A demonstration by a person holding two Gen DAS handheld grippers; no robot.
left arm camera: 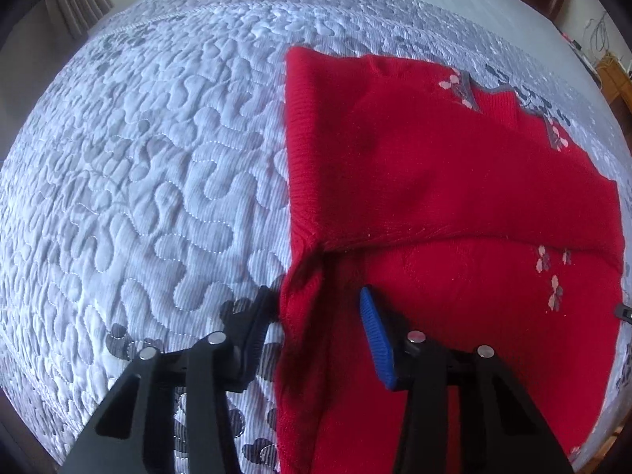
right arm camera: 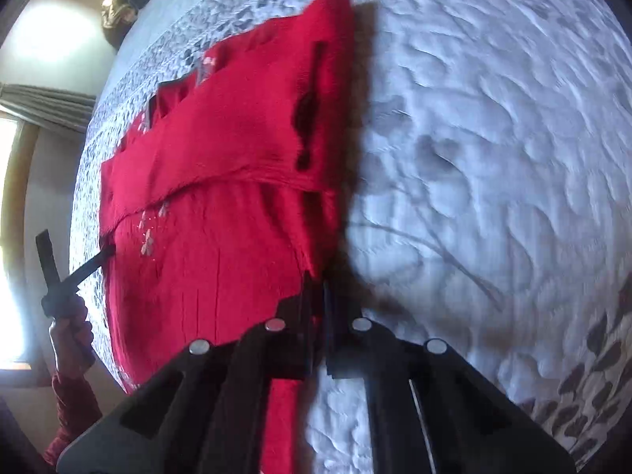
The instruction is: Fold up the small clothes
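The red knitted sweater (left arm camera: 454, 181) lies flat on the quilted bed cover (left arm camera: 138, 197), already doubled once: a folded flap crosses its body, and the fold's lower edge runs across the middle of the garment. The step in hand looks like the next fold, with both near corners being taken up.

The right hand-held gripper (right arm camera: 320, 296) is pressed together on the sweater's near right-hand edge, the red knit caught between its black fingers; that view is blurred, so how deep the bite goes is unclear. The left hand-held gripper (left arm camera: 316, 308) stands spread astride the sweater's opposite edge, 1 finger on the bed cover just beside the garment and the blue-padded finger (left arm camera: 375, 339) above the red knit. Its pads do not press the cloth yet.

In my judgement, the next move calls for the left jaws to close on that edge, taking every layer, and then for both hands to lift together and carry the near edge over toward the far part of the sweater, kept level so the fold lands square.
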